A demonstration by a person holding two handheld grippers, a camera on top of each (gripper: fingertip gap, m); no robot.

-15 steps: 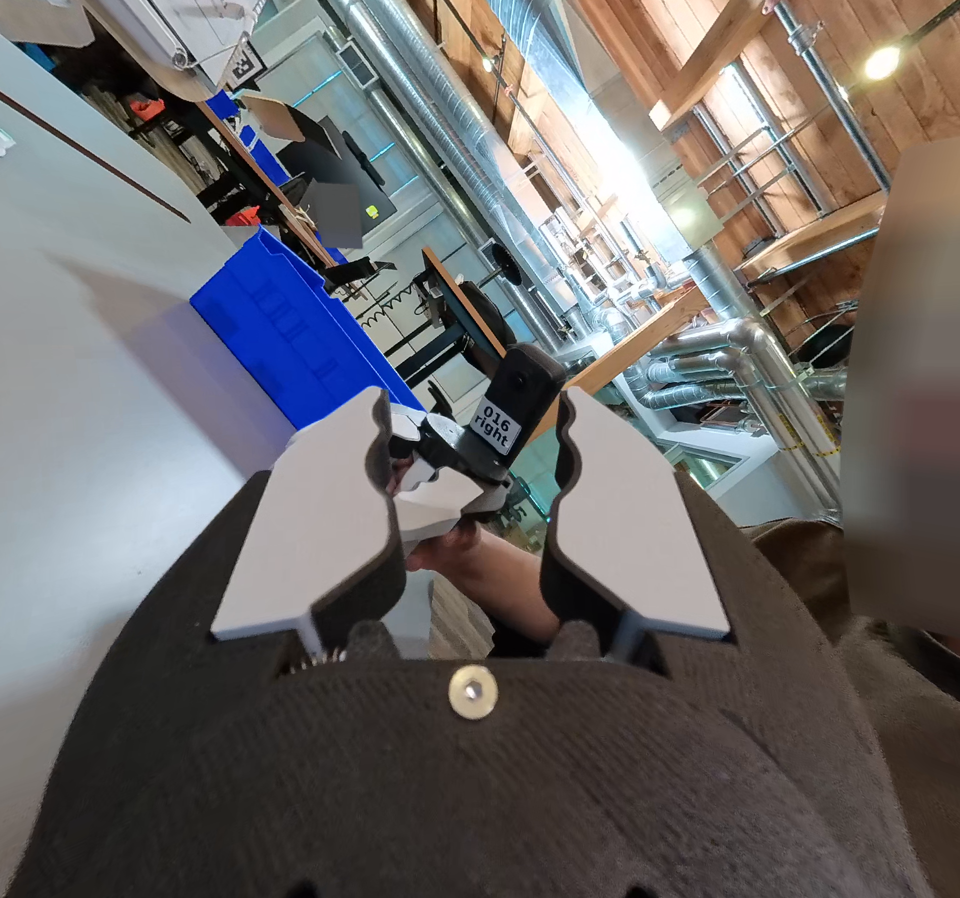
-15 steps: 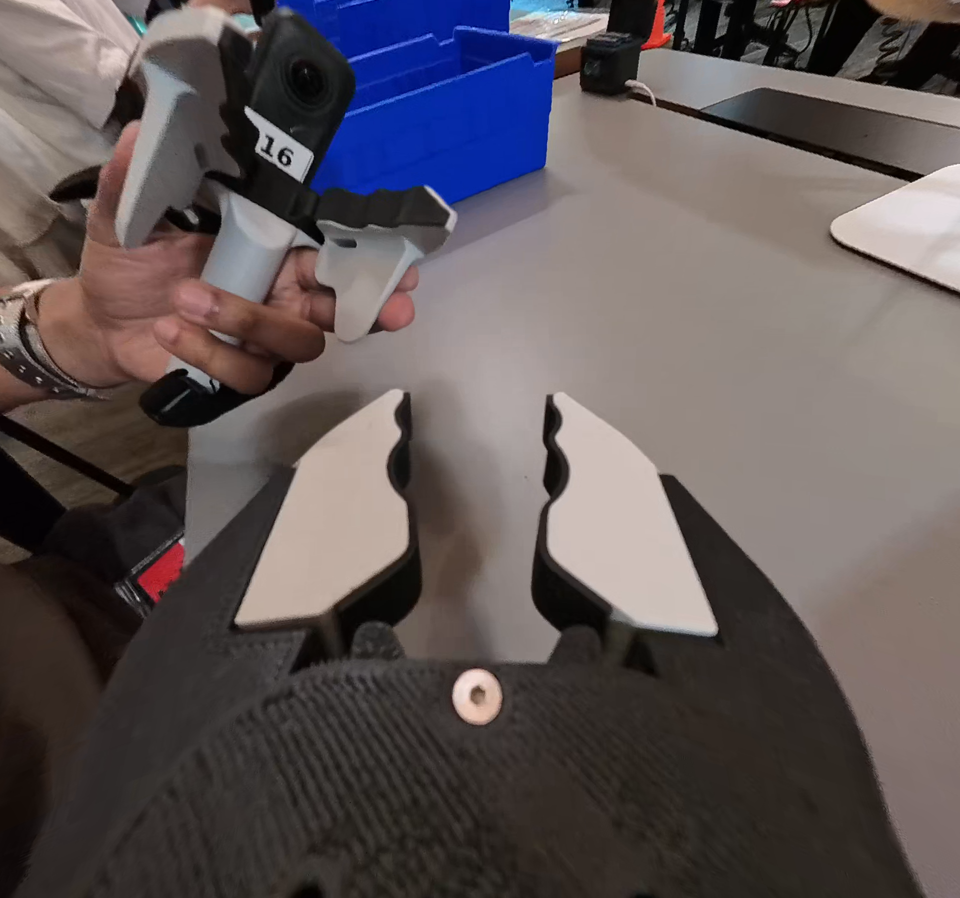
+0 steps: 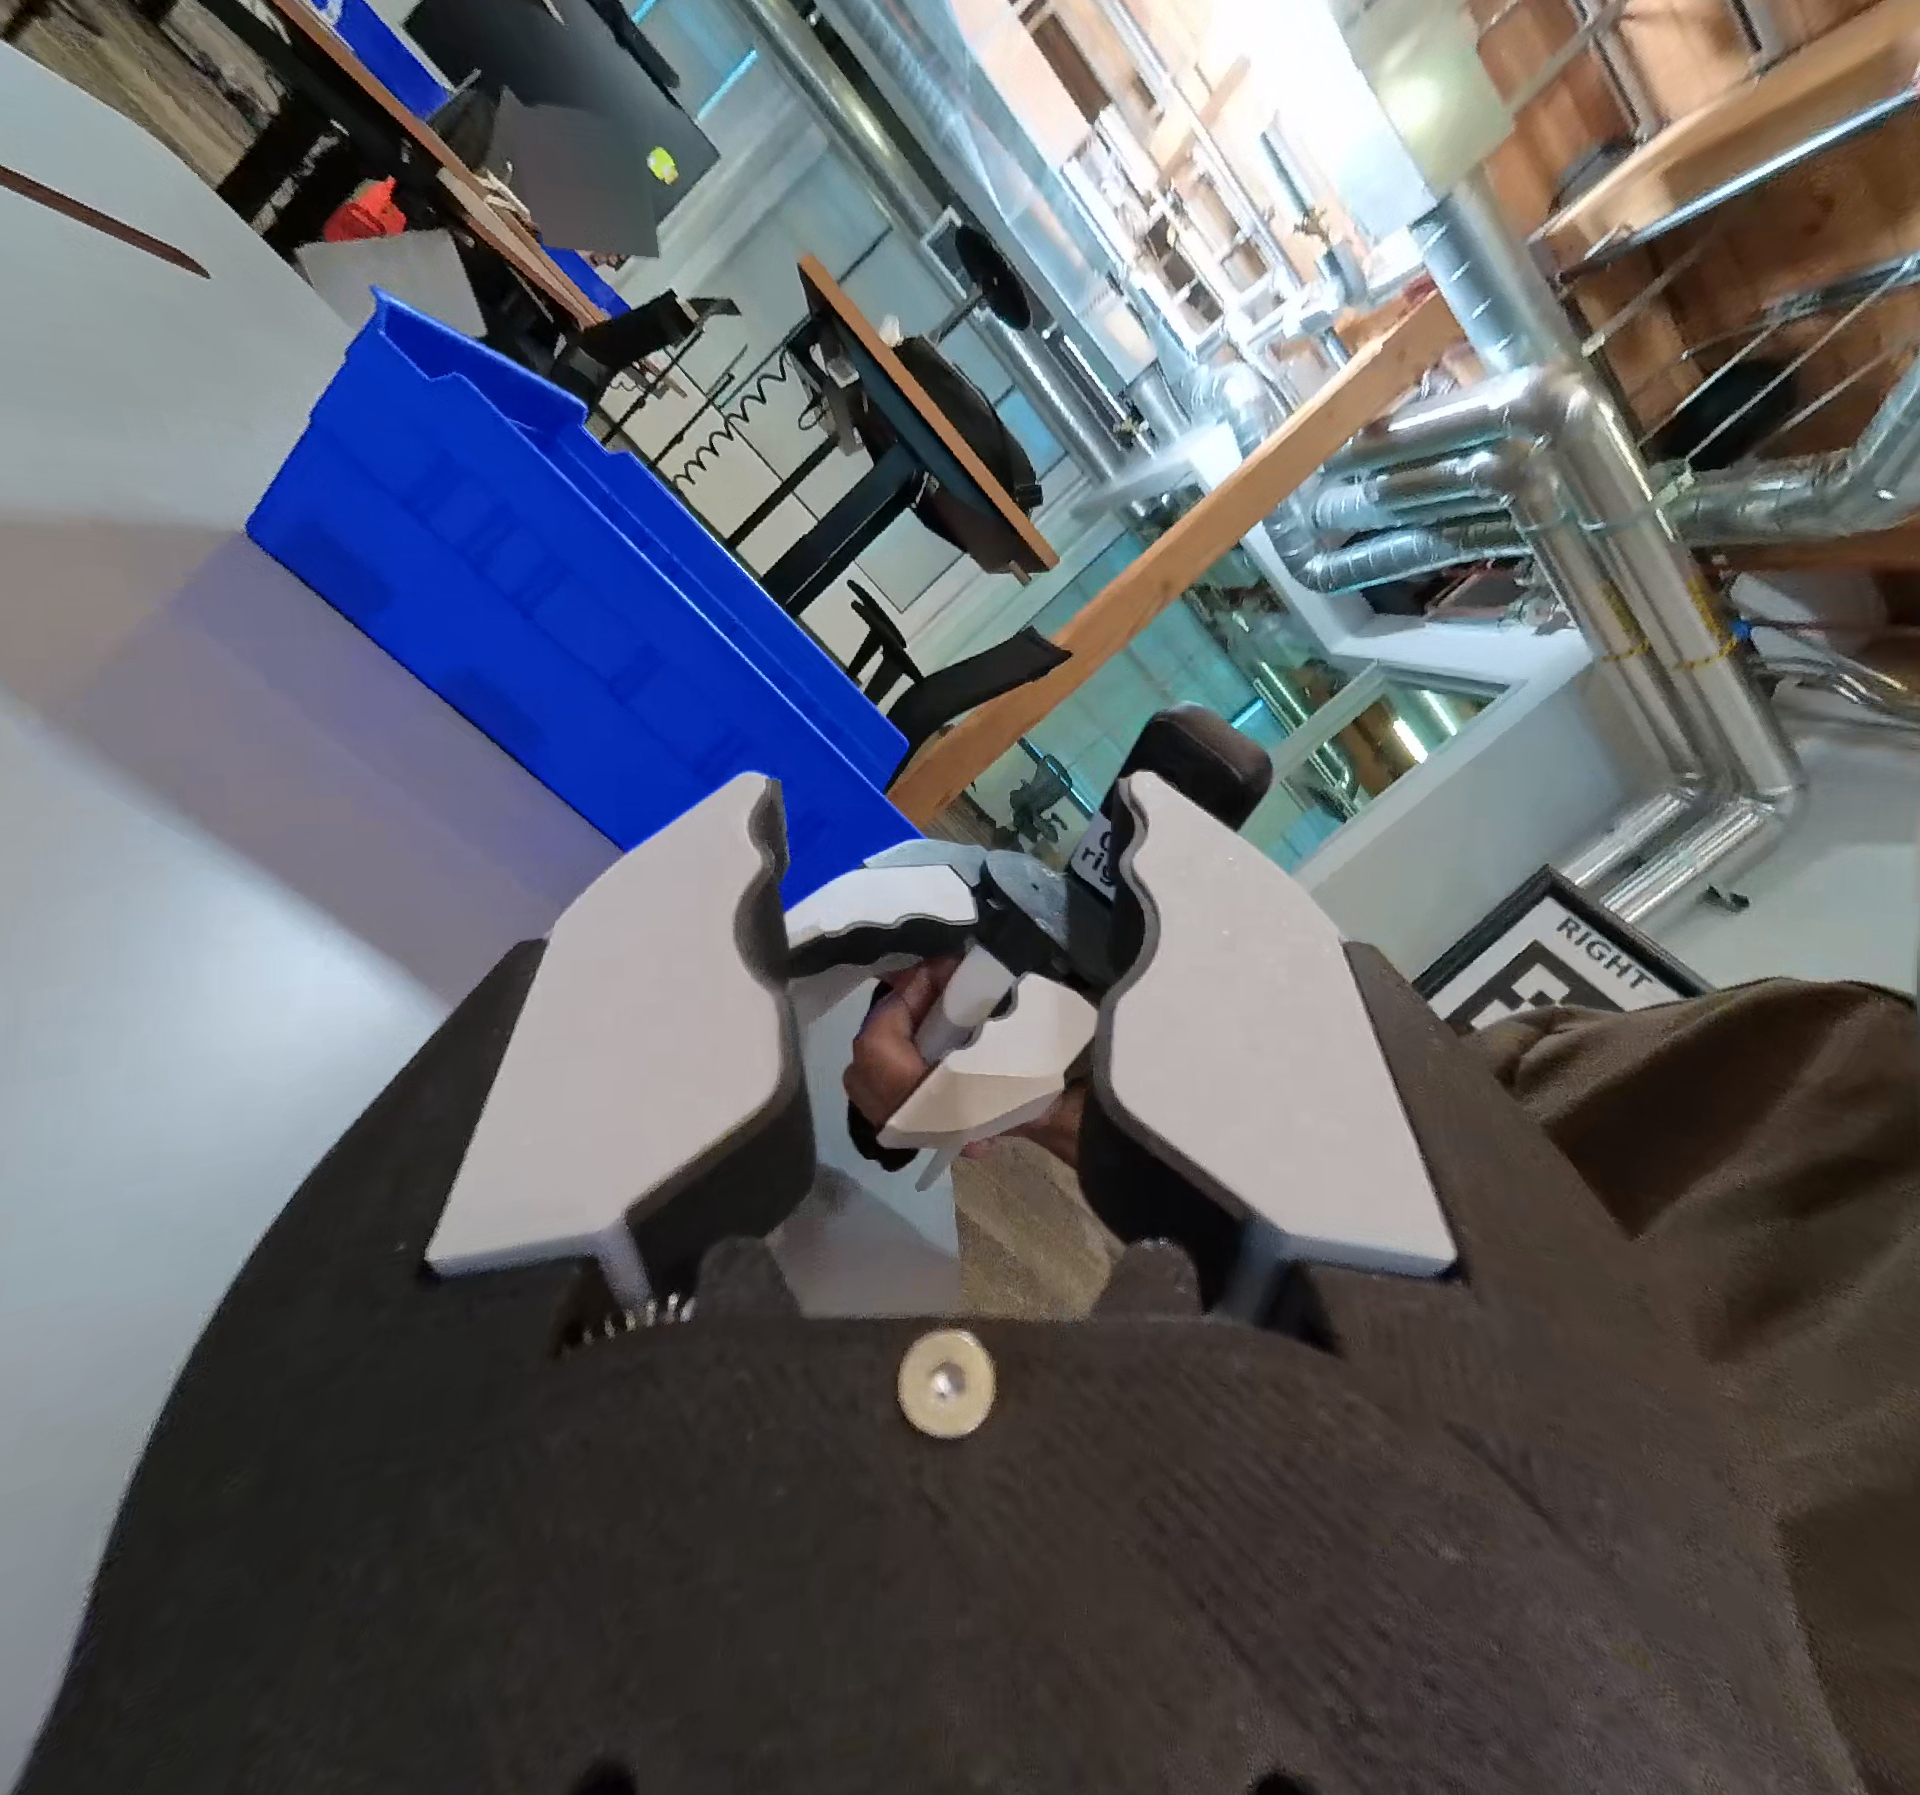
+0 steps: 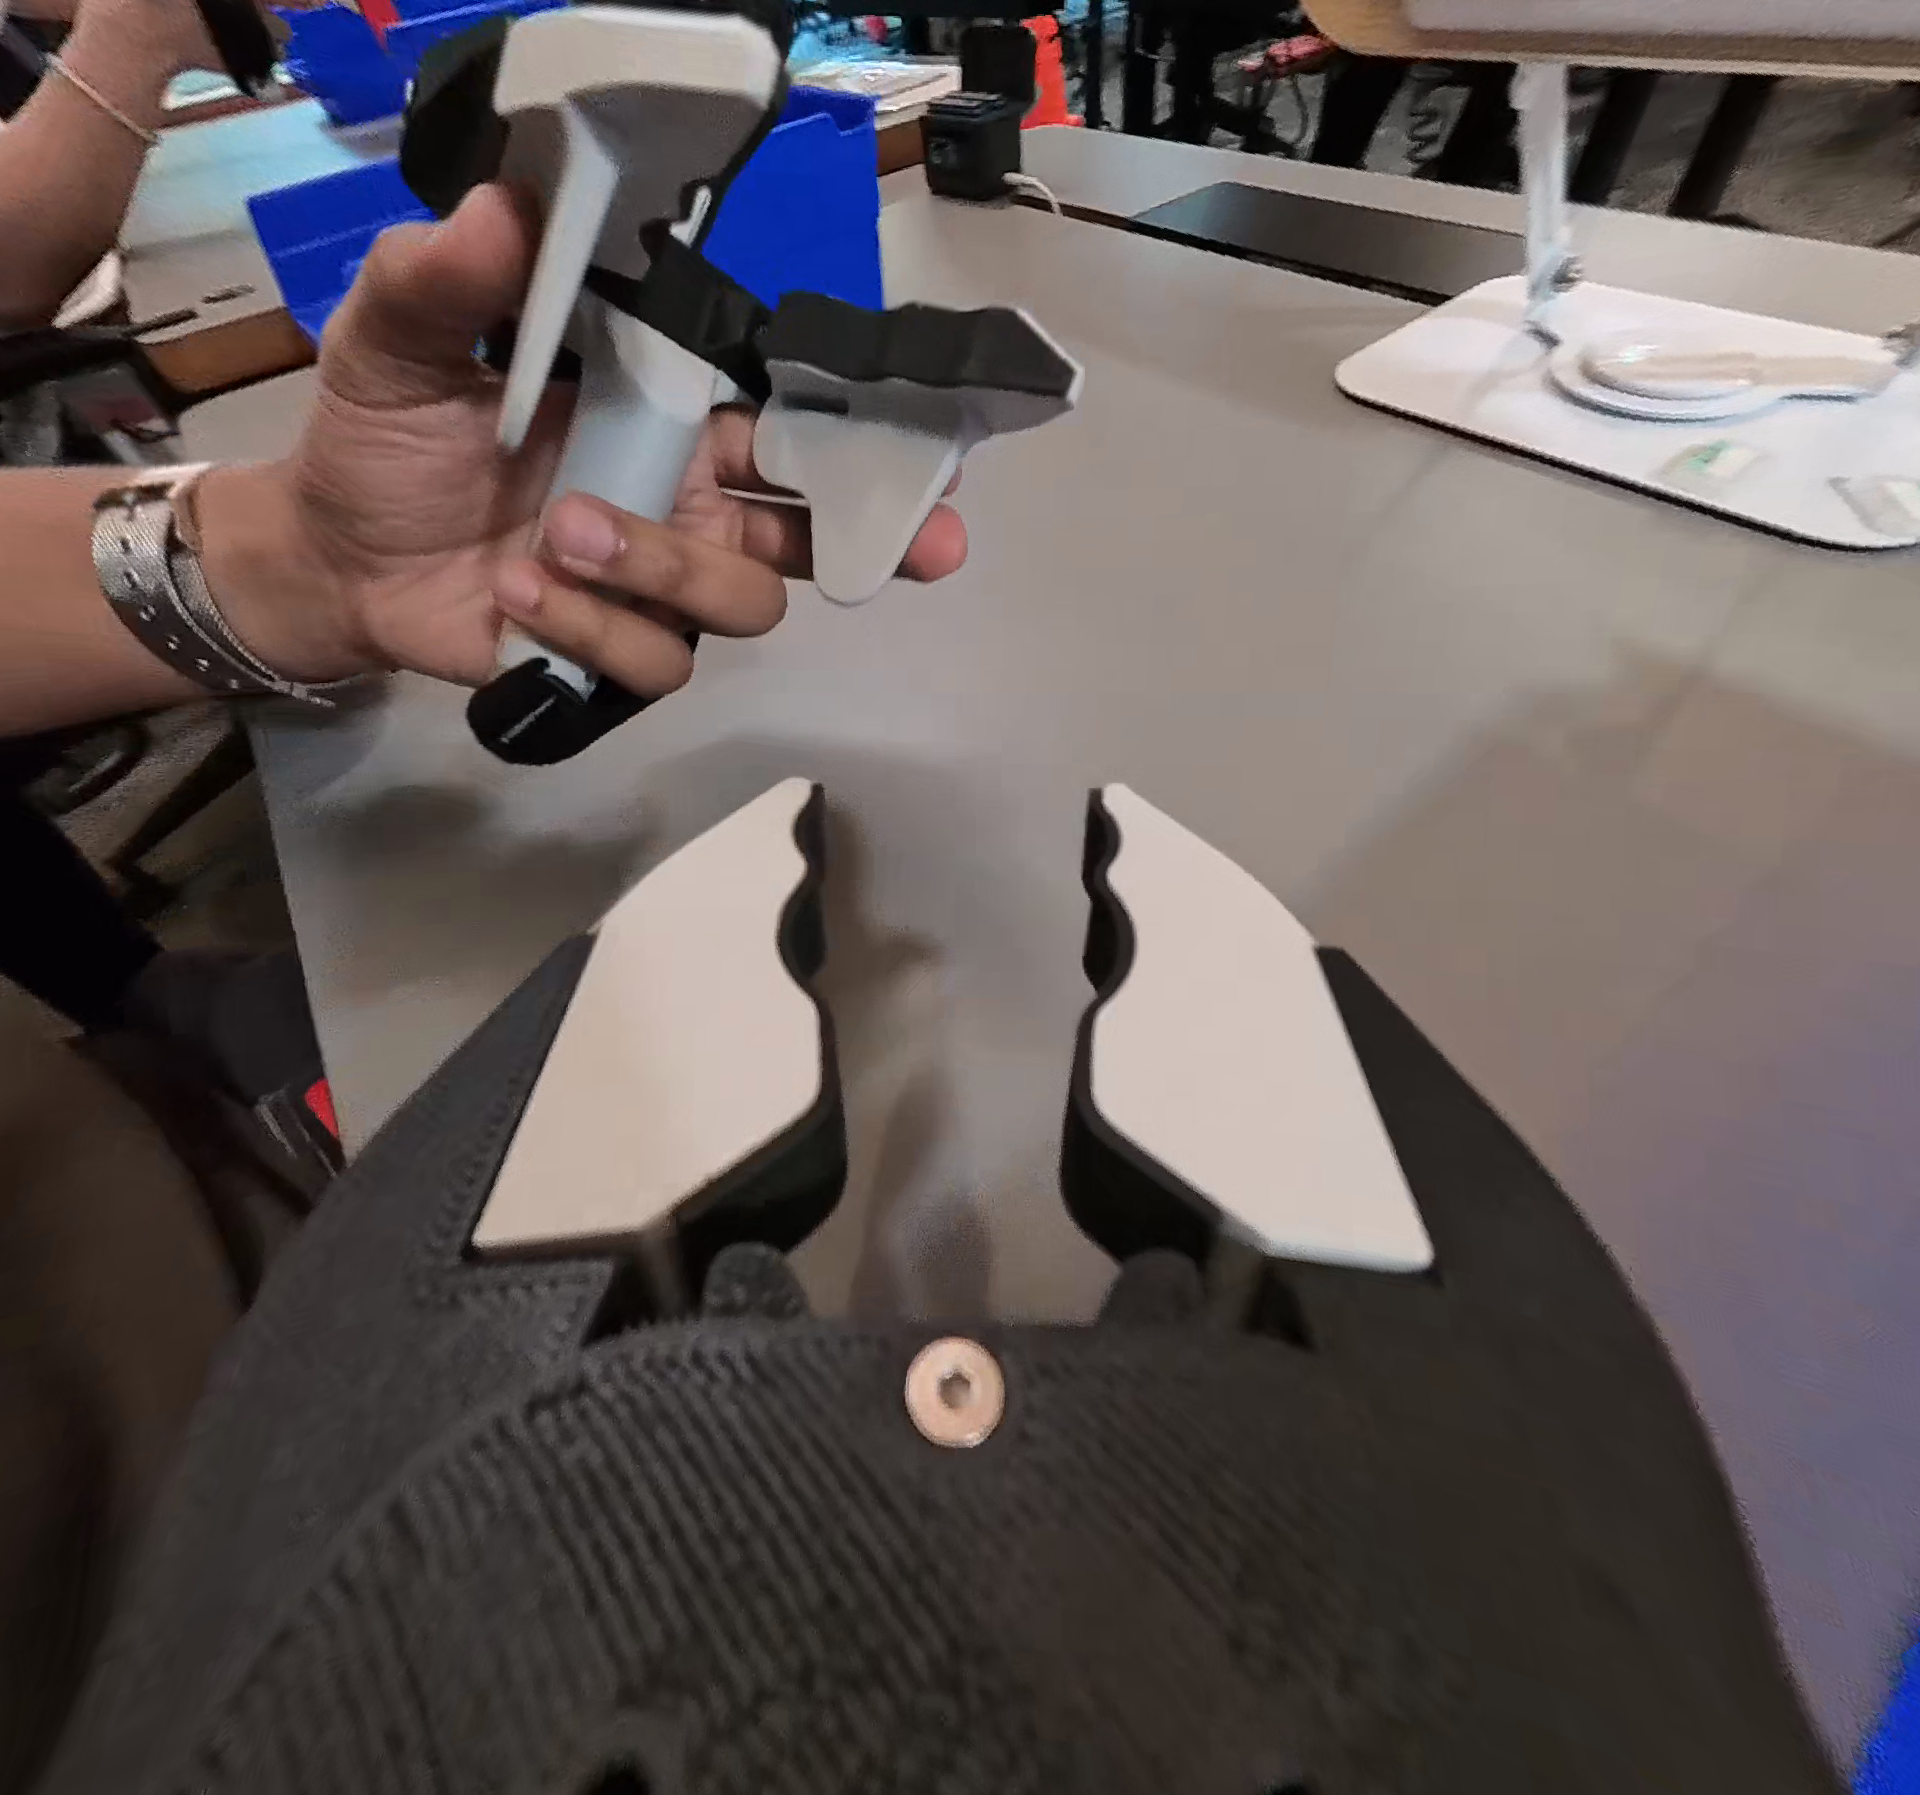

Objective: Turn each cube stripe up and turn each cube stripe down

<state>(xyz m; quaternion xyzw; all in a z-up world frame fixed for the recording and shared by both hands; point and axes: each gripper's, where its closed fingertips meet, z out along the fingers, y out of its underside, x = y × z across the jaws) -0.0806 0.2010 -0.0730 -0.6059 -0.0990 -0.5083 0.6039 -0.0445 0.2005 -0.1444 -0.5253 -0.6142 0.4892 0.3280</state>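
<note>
Two hand-held grippers are seen raised above a grey table [image 4: 1351, 758], with no striped cube visible in either view; where the cubes lie cannot be told. In the lower centre of the right wrist view, the right gripper [image 4: 956, 810] is held with its jaws spread and nothing between them. The left gripper [image 4: 769, 218], gripped by a hand [image 4: 436, 498] at the upper left of that frame, is likewise shown parted and empty, as confirmed by its own view [image 3: 951, 800], which is tilted towards the ceiling. A blue bin [image 3: 540, 540] is seen at the left of that view, and a white stand base [image 4: 1621, 415] at the right edge of the other. The look of the cubes cannot be described. As a judgement only, small cubes would be expected to be light and rigid, best taken by two opposite flat faces so that the stripe can be rolled up or down.
</note>
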